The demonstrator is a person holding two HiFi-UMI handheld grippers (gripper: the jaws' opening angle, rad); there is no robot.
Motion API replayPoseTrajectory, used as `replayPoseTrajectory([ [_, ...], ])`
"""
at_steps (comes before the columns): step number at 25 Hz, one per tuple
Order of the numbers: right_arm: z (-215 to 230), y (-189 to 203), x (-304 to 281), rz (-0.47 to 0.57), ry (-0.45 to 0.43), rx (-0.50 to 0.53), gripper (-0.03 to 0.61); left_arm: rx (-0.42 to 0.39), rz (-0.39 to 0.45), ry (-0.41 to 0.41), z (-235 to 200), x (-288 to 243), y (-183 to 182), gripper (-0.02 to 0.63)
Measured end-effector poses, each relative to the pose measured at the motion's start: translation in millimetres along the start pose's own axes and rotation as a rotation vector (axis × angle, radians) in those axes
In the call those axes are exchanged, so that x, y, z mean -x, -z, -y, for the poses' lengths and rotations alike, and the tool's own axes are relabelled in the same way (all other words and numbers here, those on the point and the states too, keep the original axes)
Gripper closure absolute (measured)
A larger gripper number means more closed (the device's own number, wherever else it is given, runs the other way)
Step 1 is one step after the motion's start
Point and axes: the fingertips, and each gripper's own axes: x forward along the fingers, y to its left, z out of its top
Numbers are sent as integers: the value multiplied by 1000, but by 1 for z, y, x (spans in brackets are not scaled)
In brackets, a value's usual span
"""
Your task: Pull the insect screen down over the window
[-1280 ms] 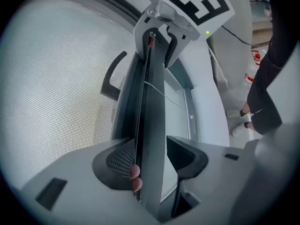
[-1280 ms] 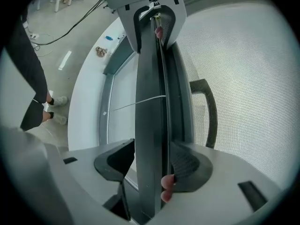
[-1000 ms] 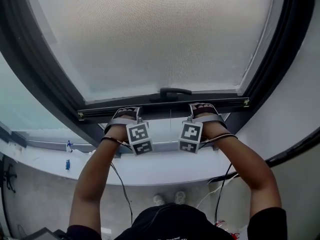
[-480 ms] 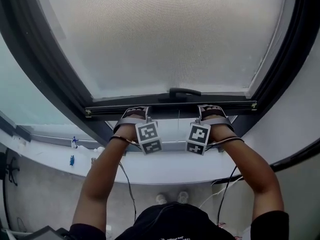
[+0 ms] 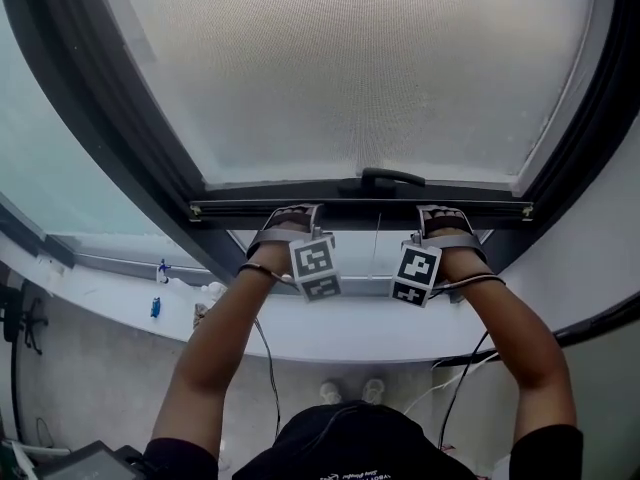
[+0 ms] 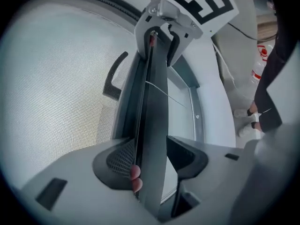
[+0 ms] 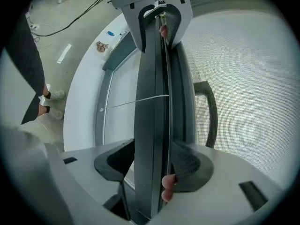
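Observation:
The insect screen's grey mesh (image 5: 360, 68) covers most of the window. Its dark bottom bar (image 5: 360, 210) carries a curved handle (image 5: 392, 177) at the middle. My left gripper (image 5: 298, 220) is shut on the bar left of the handle. My right gripper (image 5: 442, 220) is shut on it right of the handle. In the left gripper view the bar (image 6: 152, 125) runs between the jaws of the left gripper (image 6: 151, 161), and the right gripper (image 6: 161, 36) shows further along. In the right gripper view the bar (image 7: 152, 102) sits in the right gripper (image 7: 152, 165).
The dark window frame (image 5: 120, 138) borders the screen on both sides. Below the bar is a strip of bare glass and the white sill (image 5: 330, 328), with small blue items (image 5: 155, 306) on it. A thin pull cord (image 5: 376, 238) hangs from the bar. Cables (image 5: 455, 378) trail on the floor.
The bar has come down a little towards the sill with both grippers still clamped on it, and more mesh shows above it. The view has shifted to the right.

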Motion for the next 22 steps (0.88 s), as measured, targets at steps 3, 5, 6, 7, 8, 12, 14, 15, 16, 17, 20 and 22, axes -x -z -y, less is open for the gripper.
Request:
replayPoseTrajectory([
  [3,5,0,1,10,-9,-13,348,-13,-17,25,-2,1,0,402],
  [5,12,1,7,11,-13,-15,348,-36,-34,24,-8,6,-2,402],
  [6,15,1,11,12,-14,-14,348,-38,-35,24,-11,9,-3,402],
  [7,17,2,14,13,-21,-14,348,-35,-35,31,-13,12,-3,402],
  [8,18,1,16,13,-31,-14,348,-31,-36,42,-13,14,-3,402],
  [12,12,1,17,0,-53,-1,348,-24,-52,75,-7,15,-2,402],
  [14,9,1,17,-1,-71,3,348,-13,-44,96,-4,16,-2,402],
  [15,9,1,16,-2,-73,6,348,-9,-33,94,-4,15,-2,402],
  [16,10,1,15,-4,-72,8,348,-6,-18,86,-5,13,-2,402],
  [17,9,1,13,-8,-75,11,348,3,-3,79,-5,12,-3,402],
  [20,4,0,10,-22,-90,24,348,36,21,87,0,9,-2,402],
  [22,-1,0,8,-24,-96,24,348,37,20,87,4,5,-1,402],
])
